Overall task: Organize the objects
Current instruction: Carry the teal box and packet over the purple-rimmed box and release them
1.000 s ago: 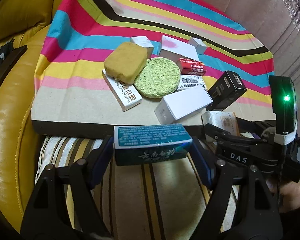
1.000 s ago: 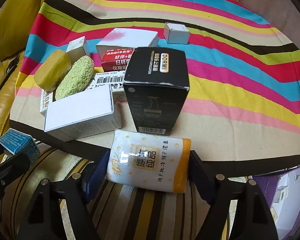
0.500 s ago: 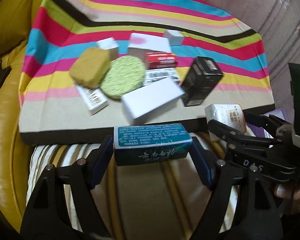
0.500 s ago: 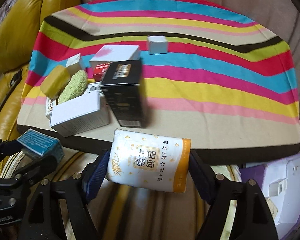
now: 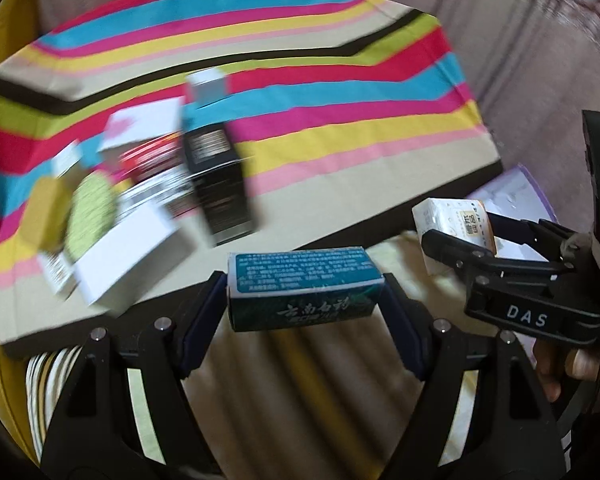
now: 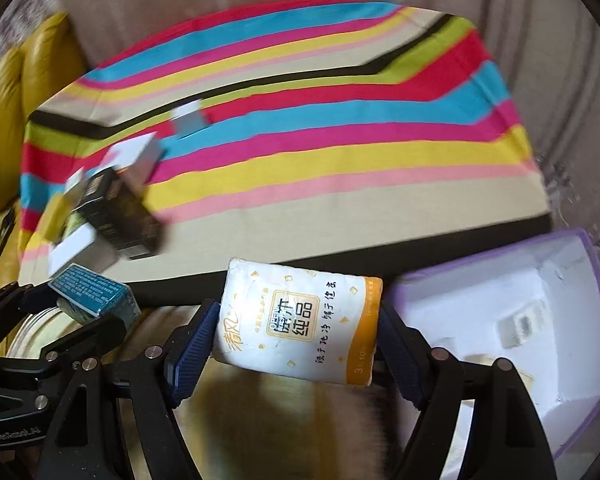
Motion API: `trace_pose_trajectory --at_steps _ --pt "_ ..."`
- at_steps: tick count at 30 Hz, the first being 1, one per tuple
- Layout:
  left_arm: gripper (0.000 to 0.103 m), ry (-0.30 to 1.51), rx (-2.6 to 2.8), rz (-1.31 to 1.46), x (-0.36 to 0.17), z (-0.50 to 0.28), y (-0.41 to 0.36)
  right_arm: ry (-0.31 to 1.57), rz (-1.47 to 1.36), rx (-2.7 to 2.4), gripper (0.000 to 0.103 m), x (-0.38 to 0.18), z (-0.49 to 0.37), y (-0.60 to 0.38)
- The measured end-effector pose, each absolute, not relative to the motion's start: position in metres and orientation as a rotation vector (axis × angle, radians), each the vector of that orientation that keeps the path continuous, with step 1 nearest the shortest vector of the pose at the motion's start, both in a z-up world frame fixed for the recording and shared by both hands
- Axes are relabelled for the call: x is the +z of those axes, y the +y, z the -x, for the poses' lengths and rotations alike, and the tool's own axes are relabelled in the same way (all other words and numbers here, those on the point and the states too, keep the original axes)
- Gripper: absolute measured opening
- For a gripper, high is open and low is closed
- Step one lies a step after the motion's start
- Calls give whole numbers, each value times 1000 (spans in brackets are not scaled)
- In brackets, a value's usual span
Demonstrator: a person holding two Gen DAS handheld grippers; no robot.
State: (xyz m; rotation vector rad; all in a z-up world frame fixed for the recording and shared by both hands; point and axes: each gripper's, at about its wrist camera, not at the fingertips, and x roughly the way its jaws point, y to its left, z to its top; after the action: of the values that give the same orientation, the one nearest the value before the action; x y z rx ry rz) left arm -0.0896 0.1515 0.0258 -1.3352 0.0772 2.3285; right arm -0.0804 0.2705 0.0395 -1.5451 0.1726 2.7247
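The left gripper [image 5: 305,304] is clamped on a teal box [image 5: 303,286], held crosswise between its blue pads [image 5: 202,322] above a striped cushion [image 5: 300,392], just short of the near edge of the striped board [image 5: 360,120]. The right gripper [image 6: 296,340] pinches a tissue pack [image 6: 298,326], white with an orange end, in the same crosswise way. Each view catches the other tool from the side: the left view shows the right gripper [image 5: 460,236] at its right edge with the tissue pack [image 5: 452,224] at its tips and a hand [image 5: 564,364] beneath it, while the right view shows the left gripper [image 6: 72,308] low at its left, carrying the teal box [image 6: 94,294]. Only the right view shows the inside of the purple-rimmed bin [image 6: 588,264], white within, with a small pale item [image 6: 518,322] lying in it, too blurred to identify; the left view gives just a corner of it [image 5: 512,188]. Clustered on the left of the board are a black box [image 5: 218,184], a white box [image 5: 128,260], a green sponge [image 5: 94,212] and smaller cartons, all smeared. The left view separates the cluster better; in the right view the black box [image 6: 120,216] hides most of it.
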Motion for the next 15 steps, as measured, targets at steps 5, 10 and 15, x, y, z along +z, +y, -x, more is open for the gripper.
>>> trace_pose_trajectory --at_steps 5,10,15 --pt "78 160 2232 1290 27 88 205 213 1496 2643 78 35 71 325" --pt "78 241 2152 1245 26 86 255 287 1457 2569 78 23 59 371" --pt "78 326 2071 1207 24 78 299 323 1432 2483 78 14 46 413"
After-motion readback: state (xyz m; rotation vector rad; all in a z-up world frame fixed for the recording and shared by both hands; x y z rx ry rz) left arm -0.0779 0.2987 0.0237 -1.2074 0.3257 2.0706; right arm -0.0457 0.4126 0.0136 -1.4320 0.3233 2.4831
